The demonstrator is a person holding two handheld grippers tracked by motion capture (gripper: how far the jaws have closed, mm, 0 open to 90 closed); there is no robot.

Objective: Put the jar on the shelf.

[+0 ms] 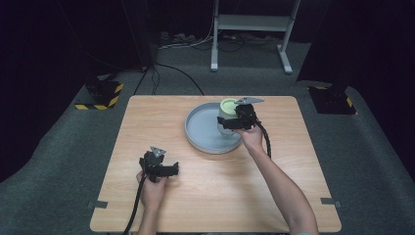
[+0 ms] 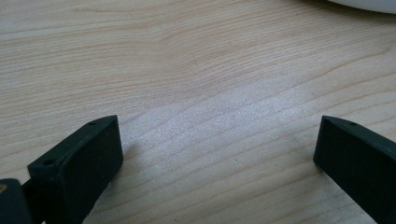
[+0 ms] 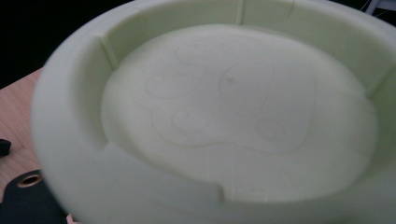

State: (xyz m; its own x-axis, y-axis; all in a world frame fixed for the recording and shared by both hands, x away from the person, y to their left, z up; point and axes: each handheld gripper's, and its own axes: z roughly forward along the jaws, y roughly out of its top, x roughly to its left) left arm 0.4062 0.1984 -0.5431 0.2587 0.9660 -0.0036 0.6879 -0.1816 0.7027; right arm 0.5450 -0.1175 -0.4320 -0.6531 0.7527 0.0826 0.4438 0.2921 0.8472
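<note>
A white jar (image 1: 225, 120) with a pale green lid (image 1: 228, 104) stands at the right side of a round grey tray (image 1: 200, 134). My right gripper (image 1: 236, 120) is shut on the jar's side from the right. Seen close up in the right gripper view, the lid (image 3: 233, 107) has faint swirl lines on its sunken top; the jaws are mostly hidden beneath it. My left gripper (image 1: 169, 169) rests low over the bare table near the front left. Its black fingers (image 2: 88, 158) stand wide apart over the wood, holding nothing.
The wooden table (image 1: 274, 176) has bare room in front and to both sides of the tray. The tray's pale rim (image 2: 369, 4) lies beyond the left gripper. Grey carpet, cables and a white desk frame (image 1: 252, 24) are beyond the far edge.
</note>
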